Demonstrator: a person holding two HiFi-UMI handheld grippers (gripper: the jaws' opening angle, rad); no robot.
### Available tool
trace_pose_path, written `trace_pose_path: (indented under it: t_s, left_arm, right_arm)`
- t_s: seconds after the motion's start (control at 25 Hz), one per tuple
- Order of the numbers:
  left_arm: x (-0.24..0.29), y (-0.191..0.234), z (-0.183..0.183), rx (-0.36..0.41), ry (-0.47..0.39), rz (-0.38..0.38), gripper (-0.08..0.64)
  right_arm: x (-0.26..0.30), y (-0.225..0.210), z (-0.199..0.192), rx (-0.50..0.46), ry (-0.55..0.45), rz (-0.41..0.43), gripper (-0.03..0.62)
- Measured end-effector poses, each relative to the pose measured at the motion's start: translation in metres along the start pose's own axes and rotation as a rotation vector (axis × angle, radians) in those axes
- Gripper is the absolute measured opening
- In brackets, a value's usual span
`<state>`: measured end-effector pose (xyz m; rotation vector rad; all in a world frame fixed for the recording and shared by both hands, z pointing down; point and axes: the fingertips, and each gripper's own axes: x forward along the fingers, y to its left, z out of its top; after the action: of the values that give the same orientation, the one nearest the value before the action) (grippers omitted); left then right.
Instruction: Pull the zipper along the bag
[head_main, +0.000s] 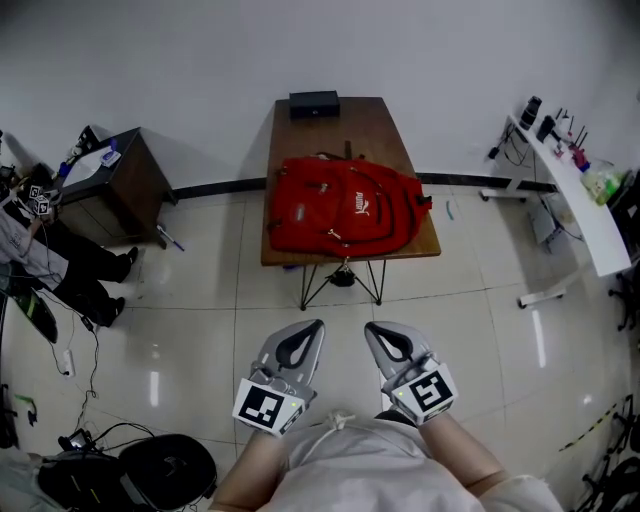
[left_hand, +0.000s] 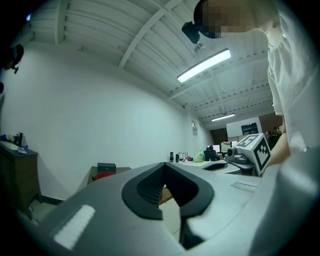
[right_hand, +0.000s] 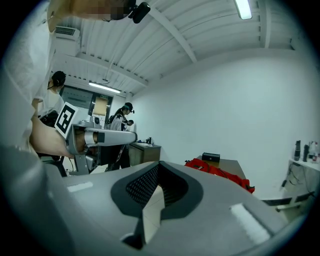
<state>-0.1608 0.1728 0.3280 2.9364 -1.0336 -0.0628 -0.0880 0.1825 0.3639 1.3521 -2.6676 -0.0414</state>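
Observation:
A red backpack (head_main: 345, 205) lies flat on a small wooden table (head_main: 340, 120) against the far wall, several floor tiles away from me. I cannot make out its zipper pull from here. I hold both grippers close to my body, over the tiled floor. The left gripper (head_main: 308, 328) and the right gripper (head_main: 376, 330) are both shut, with nothing between their jaws. From the right gripper (right_hand: 159, 165) the backpack (right_hand: 220, 172) shows far ahead. The left gripper view looks past its own shut jaws (left_hand: 163, 167) to a sliver of the red backpack (left_hand: 104, 175).
A black box (head_main: 314, 102) sits at the table's far end. A dark cabinet (head_main: 125, 185) stands at the left with a seated person (head_main: 40, 250) beside it. A white desk (head_main: 580, 200) runs along the right. A black bag (head_main: 165, 470) and cables lie at lower left.

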Motion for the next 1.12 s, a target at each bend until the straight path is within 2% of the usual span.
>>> trace_pose_path:
  t_s: [0.44, 1.12]
  left_arm:
    - [-0.001, -0.01, -0.005, 0.008, -0.001, 0.004, 0.008]
    - [-0.006, -0.02, -0.009, 0.005, 0.006, -0.023, 0.008]
  right_arm:
    - [-0.011, 0.004, -0.004, -0.028, 0.002, 0.015, 0.005]
    - [-0.02, 0.009, -0.009, -0.028, 0.017, -0.018, 0.005]
